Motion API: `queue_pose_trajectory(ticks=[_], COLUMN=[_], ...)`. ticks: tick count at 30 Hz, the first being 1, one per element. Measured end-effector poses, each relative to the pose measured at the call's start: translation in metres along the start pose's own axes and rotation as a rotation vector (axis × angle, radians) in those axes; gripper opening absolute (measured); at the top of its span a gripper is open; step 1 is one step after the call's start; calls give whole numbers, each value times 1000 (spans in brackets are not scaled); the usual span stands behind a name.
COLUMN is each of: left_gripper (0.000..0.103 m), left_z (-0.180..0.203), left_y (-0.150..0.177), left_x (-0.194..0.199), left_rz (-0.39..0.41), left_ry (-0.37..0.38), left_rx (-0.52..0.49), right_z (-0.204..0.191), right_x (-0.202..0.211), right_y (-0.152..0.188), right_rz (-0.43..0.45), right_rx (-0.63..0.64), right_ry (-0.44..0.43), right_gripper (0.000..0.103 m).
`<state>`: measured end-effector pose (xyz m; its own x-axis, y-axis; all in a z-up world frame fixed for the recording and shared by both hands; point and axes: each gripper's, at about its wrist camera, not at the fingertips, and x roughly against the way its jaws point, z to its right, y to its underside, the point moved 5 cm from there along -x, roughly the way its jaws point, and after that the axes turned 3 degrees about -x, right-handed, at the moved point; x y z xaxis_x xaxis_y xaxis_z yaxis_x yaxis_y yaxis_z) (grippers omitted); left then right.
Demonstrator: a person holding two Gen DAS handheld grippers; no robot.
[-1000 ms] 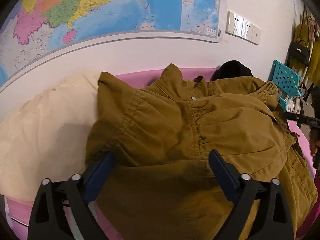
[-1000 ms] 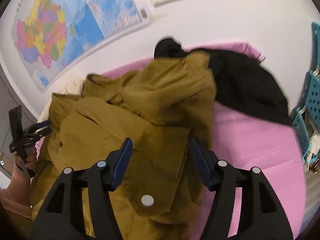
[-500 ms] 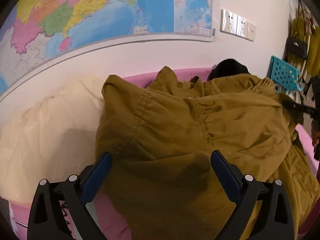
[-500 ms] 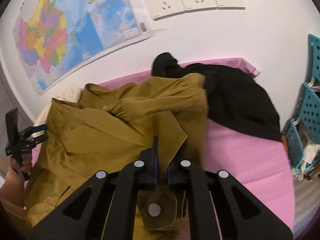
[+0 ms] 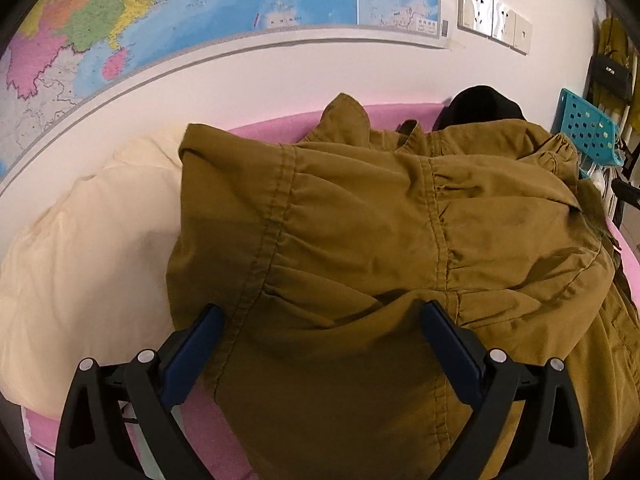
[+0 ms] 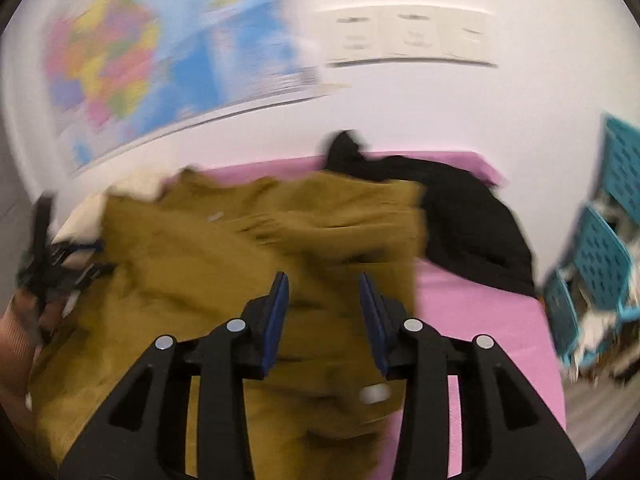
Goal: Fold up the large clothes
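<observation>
A large olive-brown jacket (image 5: pixel 380 248) lies bunched on the pink bed (image 5: pixel 272 128); it also shows in the right wrist view (image 6: pixel 224 256). My left gripper (image 5: pixel 320 332) is open, its jaws wide apart over the jacket's near gathered edge, holding nothing. My right gripper (image 6: pixel 324 300) is open with a moderate gap, above the jacket's right part, and empty. The right wrist view is motion-blurred. The left gripper shows at the left edge of the right wrist view (image 6: pixel 60 268).
A cream pillow (image 5: pixel 88 240) lies left of the jacket. A black garment (image 6: pixel 472 220) lies on the pink bed (image 6: pixel 480 320) at the back right. Teal perforated chairs (image 6: pixel 600 256) stand at the right. A wall map (image 5: pixel 200 12) and sockets (image 5: pixel 492 16) are behind.
My right gripper shut on the jacket half a second ago and has now opened, letting it go, and swings up. The jacket's fold has settled. My left gripper stays open and shifts slightly.
</observation>
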<state>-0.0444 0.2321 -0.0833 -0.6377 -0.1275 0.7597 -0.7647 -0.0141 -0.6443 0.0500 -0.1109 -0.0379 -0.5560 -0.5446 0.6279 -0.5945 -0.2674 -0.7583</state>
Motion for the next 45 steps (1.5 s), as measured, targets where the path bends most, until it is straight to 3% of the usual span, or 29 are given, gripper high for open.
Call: queue_pose_trajectory(ticks=[3, 7, 9, 12, 15, 21, 26, 30, 32, 33, 35, 36, 37, 39, 41, 44, 45], left_gripper=[96, 96, 96, 96, 96, 96, 96, 96, 96, 96, 95, 75, 44, 26, 20, 23, 33], left_z=[0, -1, -5, -10, -16, -30, -25, -13, -5, -3, 4, 7, 11, 11, 6, -1, -2], left_y=[-1, 2, 9, 25, 49, 108, 154, 188, 196, 197, 200, 200, 200, 196, 189, 190, 192], left_x=[2, 20, 37, 64, 87, 107, 115, 115, 123, 126, 130, 132, 133, 130, 135, 137, 135], left_rz=[7, 37, 59, 83, 92, 47, -8, -80, -58, -52, -49, -50, -64, -84, -69, -73, -79], left_ry=[-13, -11, -15, -4, 32, 138, 268, 321, 329, 337, 386, 393, 404, 360, 384, 367, 362], left_rx=[1, 24, 30, 36, 48, 143, 194, 186, 153, 150, 163, 165, 168, 192, 238, 260, 263], right_z=[-19, 8, 16, 16, 26, 36, -1, -26, -28, -29, -29, -27, -25, -12, -5, 2, 5], right_x=[-27, -65, -48, 4, 47, 95, 117, 111, 107, 106, 111, 120, 131, 174, 209, 201, 189], right_y=[12, 29, 28, 31, 60, 137, 176, 178, 178, 178, 172, 164, 156, 128, 109, 113, 120], right_rz=[-107, -235, -200, -113, -112, -163, -186, -175, -171, -177, -156, -120, -79, 72, 153, 102, 59], right_rx=[76, -15, -78, -145, -227, -362, -328, -292, -306, -318, -345, -345, -350, -354, -284, -313, -317], right_ry=[-26, -2, -30, -188, -278, -313, -364, -440, -465, -476, -528, -524, -529, -512, -436, -412, -379], right_gripper=[36, 38, 43, 68, 69, 71, 75, 75, 65, 40, 11, 10, 8, 4, 4, 5, 9])
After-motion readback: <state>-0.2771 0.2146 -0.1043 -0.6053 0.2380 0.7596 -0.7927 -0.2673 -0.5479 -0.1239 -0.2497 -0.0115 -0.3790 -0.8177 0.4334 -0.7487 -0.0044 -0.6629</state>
